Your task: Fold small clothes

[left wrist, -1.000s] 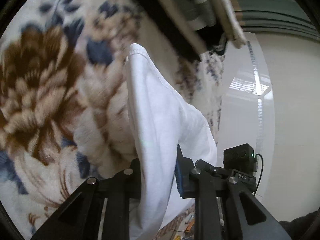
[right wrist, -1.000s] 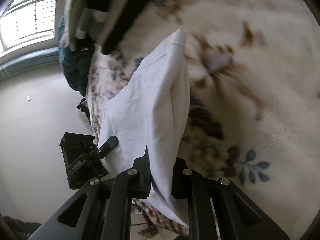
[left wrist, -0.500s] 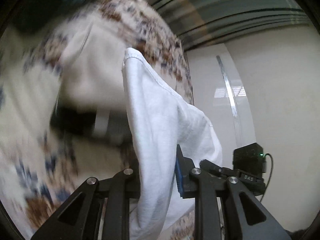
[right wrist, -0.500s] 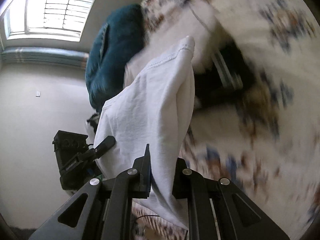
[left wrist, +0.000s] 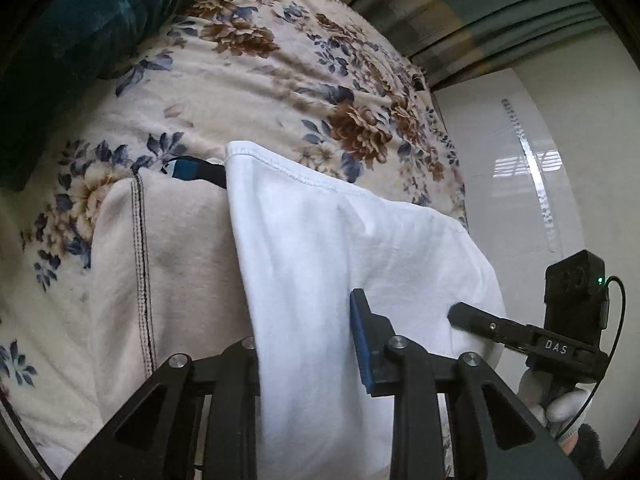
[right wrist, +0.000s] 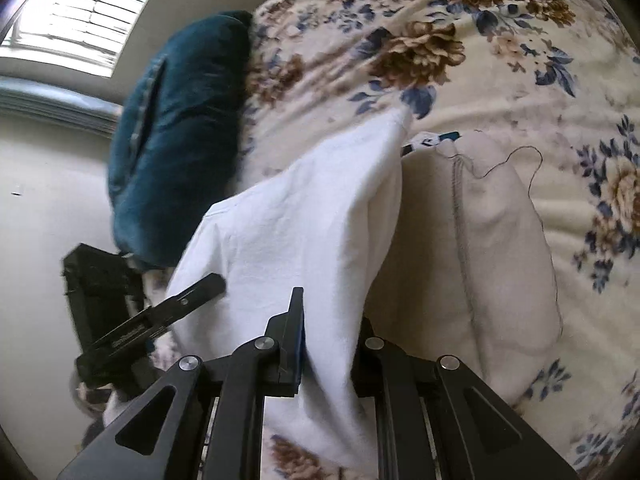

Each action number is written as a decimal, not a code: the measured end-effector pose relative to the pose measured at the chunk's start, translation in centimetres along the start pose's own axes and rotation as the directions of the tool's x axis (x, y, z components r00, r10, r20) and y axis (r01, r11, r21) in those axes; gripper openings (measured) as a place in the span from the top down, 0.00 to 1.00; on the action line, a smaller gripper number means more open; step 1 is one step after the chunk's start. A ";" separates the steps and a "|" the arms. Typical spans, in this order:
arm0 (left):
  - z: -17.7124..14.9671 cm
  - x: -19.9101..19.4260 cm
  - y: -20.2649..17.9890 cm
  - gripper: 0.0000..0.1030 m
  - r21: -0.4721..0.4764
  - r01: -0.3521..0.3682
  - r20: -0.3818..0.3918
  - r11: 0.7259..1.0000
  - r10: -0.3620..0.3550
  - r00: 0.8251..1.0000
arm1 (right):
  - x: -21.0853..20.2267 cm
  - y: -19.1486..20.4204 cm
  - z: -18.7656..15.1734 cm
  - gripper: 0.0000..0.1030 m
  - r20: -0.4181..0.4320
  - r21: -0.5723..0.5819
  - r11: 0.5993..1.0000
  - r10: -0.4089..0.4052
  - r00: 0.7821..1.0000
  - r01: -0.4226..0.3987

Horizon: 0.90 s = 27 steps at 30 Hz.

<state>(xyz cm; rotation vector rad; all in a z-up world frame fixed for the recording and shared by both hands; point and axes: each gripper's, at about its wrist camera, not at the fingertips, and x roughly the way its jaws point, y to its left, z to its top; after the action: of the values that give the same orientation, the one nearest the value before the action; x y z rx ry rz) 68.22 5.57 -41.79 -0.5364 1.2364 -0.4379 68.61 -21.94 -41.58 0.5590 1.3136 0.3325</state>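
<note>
Both grippers pinch one white garment

Left gripper (left wrist: 308, 344) jaws just opening, white cotton garment (left wrist: 340, 248) between them, fabric apparently still caught. Right gripper (right wrist: 332, 340) clenched on same garment (right wrist: 304, 232), hanging mid-frame over floral fleece blanket (right wrist: 500, 92). Only left view shows gloved hand (left wrist: 556, 400); only right shows window (right wrist: 72, 16). Folded beige cloth (left wrist: 176, 264) beside.

White garment (left wrist: 340, 256) hangs draped, above cream garment (left wrist: 180, 264).

Matte black two-finger left gripper (left wrist: 308, 352) with silver pivot screws, triangular cut-outs and a ribbed blue pad (left wrist: 362, 344); matching black right gripper (right wrist: 330, 344), seen from the left wrist with white "DAS" lettering, a green indicator light, a thin black cable and a white knit glove (left wrist: 560, 404).
</note>
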 end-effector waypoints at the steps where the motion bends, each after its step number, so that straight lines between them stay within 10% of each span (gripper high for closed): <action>1: -0.2 -0.4 -0.2 0.76 -0.003 -0.009 0.004 1.000 0.009 1.000 | 0.2 0.1 0.0 0.82 -0.005 -0.017 1.000 -0.024 1.000 0.023; 4: -0.7 -2.0 -1.2 0.64 0.012 -0.100 0.048 0.995 0.099 0.994 | -0.1 1.2 -0.2 0.65 0.004 -0.078 0.988 -0.130 0.992 0.130; 9: -1.5 -4.3 -2.7 0.04 0.064 -0.245 0.192 0.967 0.229 0.954 | -2.0 3.6 -1.9 0.26 0.106 -0.159 0.910 -0.369 0.923 0.382; 12: -2.8 -5.0 -3.7 0.02 0.069 -0.330 0.201 0.941 0.311 0.929 | -3.1 4.3 -4.1 0.00 0.157 -0.158 0.858 -0.466 0.871 0.488; 15: -3.9 -5.1 -4.9 0.01 0.100 -0.462 0.208 0.881 0.436 0.876 | -3.7 4.9 -6.5 0.00 0.198 -0.163 0.802 -0.544 0.816 0.575; 23: -8.9 -9.0 -9.6 0.00 0.142 -0.506 0.233 0.851 0.468 0.853 | -9.8 6.6 -12.9 0.00 0.299 -0.085 0.753 -0.606 0.737 0.653; 27: -12.5 -12.5 -13.6 0.00 0.145 -0.561 0.292 0.815 0.507 0.811 | -14.9 8.4 -16.5 0.00 0.367 -0.058 0.742 -0.606 0.705 0.668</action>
<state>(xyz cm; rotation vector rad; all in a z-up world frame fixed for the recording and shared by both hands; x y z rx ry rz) 52.47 0.22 -27.00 -0.0227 1.0279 -0.0204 49.78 -19.67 -27.21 -0.0386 1.0563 -0.2186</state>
